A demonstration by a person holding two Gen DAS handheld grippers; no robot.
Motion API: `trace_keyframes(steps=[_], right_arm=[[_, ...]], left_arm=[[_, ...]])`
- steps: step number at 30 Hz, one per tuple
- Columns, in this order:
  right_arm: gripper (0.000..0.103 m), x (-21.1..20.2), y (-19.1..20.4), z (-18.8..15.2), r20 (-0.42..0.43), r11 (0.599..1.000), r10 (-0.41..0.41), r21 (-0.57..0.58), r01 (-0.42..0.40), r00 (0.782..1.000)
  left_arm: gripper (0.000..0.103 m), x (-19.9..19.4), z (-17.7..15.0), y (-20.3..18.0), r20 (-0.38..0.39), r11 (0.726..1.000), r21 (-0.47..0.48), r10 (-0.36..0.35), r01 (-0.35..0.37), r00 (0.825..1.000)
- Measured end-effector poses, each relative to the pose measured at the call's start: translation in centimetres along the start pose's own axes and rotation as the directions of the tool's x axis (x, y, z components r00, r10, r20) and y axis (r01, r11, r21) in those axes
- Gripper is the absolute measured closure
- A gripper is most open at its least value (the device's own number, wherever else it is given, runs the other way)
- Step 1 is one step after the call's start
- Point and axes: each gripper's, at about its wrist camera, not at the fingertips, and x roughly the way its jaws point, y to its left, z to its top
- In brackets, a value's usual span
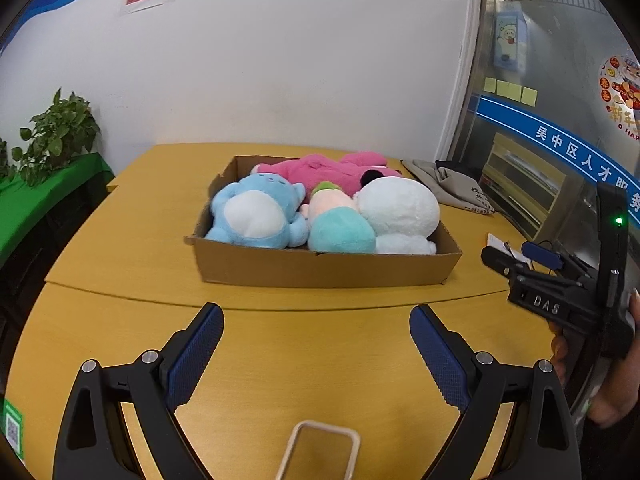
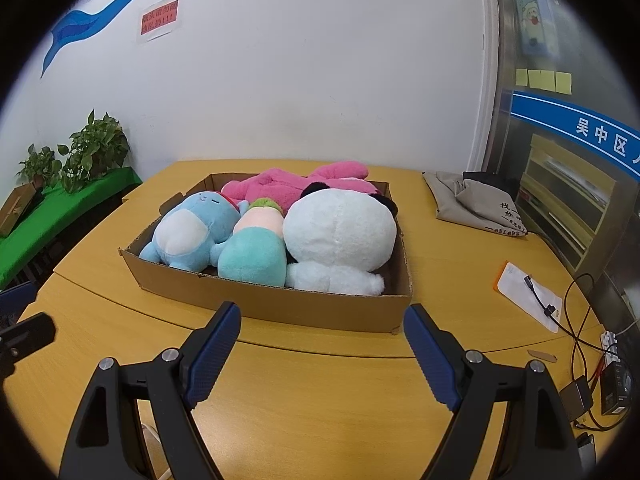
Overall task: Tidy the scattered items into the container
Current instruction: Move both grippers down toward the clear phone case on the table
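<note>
A shallow cardboard box point(image 1: 320, 268) point(image 2: 272, 304) stands mid-table, packed with plush toys: a blue one point(image 1: 256, 212) at the left, a teal and peach one point(image 1: 340, 228) in the middle, a white one point(image 1: 396, 208) at the right and a pink one point(image 1: 320, 172) along the back. My left gripper point(image 1: 316, 320) hovers over bare table in front of the box, open and empty. Closer to the box's front wall, my right gripper point(image 2: 322, 320) is also open with nothing between its pads. A hand holds it at the right edge of the left wrist view.
A grey cloth bag point(image 2: 472, 204) lies at the back right. A white pouch with a cable point(image 2: 528, 296), wires and a power strip point(image 2: 608, 344) sit at the right edge. Potted plants point(image 2: 96, 148) stand on a green-covered shelf at the left. A clear rectangular frame point(image 1: 320, 448) lies under my left gripper.
</note>
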Motion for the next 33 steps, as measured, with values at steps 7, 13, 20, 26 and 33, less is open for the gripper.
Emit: trace_keyframes(steps=[7, 13, 20, 26, 33], right_arm=[[0.019, 0.6, 1.2, -2.1, -0.079, 0.979, 0.180, -0.086, -0.187, 0.980], [0.024, 3.5, 9.0, -7.4, -0.320, 0.825, 0.405, -0.276, -0.493, 0.856], [0.062, 6.2, 14.2, -12.1, -0.491, 0.714, 0.402, -0.361, -0.600, 0.773], [0.093, 7.3, 12.8, -13.5, -0.526, 0.734, 0.381, -0.328, -0.595, 0.760], [0.096, 6.3, 9.6, -14.5, -0.485, 0.841, 0.298, -0.274, -0.467, 0.822]], left_arm=[[0.007, -3.3, -5.4, 4.7, -0.126, 0.990, -0.082, 0.101, -0.112, 0.987], [0.008, -2.5, -11.9, 6.6, -0.323, 0.976, -0.172, 0.073, -0.134, 0.944], [0.051, 1.2, -16.0, 5.5, -0.502, 0.972, -0.226, -0.064, -0.059, 0.863], [0.090, 3.5, -17.6, 4.2, -0.570, 0.977, -0.205, -0.074, -0.054, 0.819], [0.091, 6.8, -15.4, 2.9, -0.564, 0.987, -0.163, -0.092, -0.002, 0.821]])
